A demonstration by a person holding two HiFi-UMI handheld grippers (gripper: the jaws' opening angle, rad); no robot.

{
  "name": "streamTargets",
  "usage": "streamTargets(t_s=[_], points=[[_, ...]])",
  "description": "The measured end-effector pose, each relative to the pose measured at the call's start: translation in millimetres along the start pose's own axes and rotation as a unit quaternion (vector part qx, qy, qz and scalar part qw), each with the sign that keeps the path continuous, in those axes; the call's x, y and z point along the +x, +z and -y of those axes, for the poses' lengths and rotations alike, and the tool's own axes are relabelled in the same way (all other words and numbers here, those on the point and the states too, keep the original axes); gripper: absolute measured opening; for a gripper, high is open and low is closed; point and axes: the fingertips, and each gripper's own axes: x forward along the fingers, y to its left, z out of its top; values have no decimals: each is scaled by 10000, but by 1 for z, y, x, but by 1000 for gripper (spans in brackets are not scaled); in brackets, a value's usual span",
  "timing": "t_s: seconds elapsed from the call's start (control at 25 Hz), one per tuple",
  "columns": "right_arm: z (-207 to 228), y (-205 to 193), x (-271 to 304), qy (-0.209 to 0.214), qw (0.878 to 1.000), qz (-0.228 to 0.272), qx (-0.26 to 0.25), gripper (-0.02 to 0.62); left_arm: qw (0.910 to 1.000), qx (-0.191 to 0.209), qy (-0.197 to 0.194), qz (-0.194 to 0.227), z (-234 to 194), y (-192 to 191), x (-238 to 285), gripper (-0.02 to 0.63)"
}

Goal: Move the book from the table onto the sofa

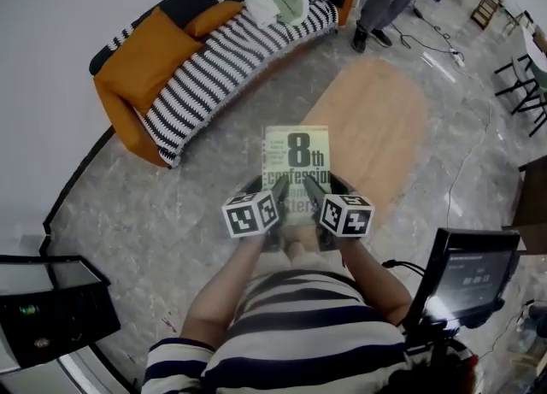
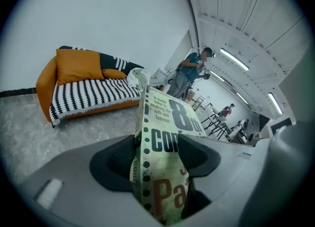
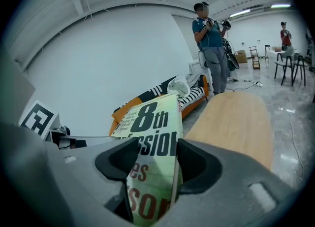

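**Head view.** The book (image 1: 296, 157) is held in the air, cover up, ahead of the person's torso. It is clear of the wooden tabletop (image 1: 376, 119) and well apart from the striped sofa (image 1: 214, 50). The left gripper (image 1: 267, 189) and right gripper (image 1: 323, 187) take its near edge side by side. This two-point hold probably keeps the soft cover from sagging or swinging.

**Left gripper view.** The fingers (image 2: 114, 158) are clamped on the book's spine edge, which bulges between them. The sofa lies ahead, with open seat beside the orange cushion (image 2: 78, 66).

**Right gripper view.** The fingers (image 3: 199, 164) are clenched on the book's other lower corner. The tabletop lies to the right. The step in hand appears to be the carry; placement on the sofa is not yet done.
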Motion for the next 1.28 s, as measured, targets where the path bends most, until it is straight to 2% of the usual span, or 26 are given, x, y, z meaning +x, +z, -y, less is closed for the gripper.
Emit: streamTargets(t_s=[0.32,0.48,0.64,0.92,1.28], points=[[-22,6,14,324,9990,-190,-254,252,9990,-218,302,231,-18,10,-13,281],[-39,5,38,391,9982,-295,-340,252,9984,-333,376,252,-45,19,-13,281],[-54,7,80,381,9980,-333,-390,252,9980,-410,388,275,-83,35,2,281],[-93,22,87,446,9979,-319,-359,252,9980,-364,429,286,-102,65,-23,281],[-152,35,145,422,9976,-335,-436,252,9977,-466,411,287,-171,111,-30,279]])
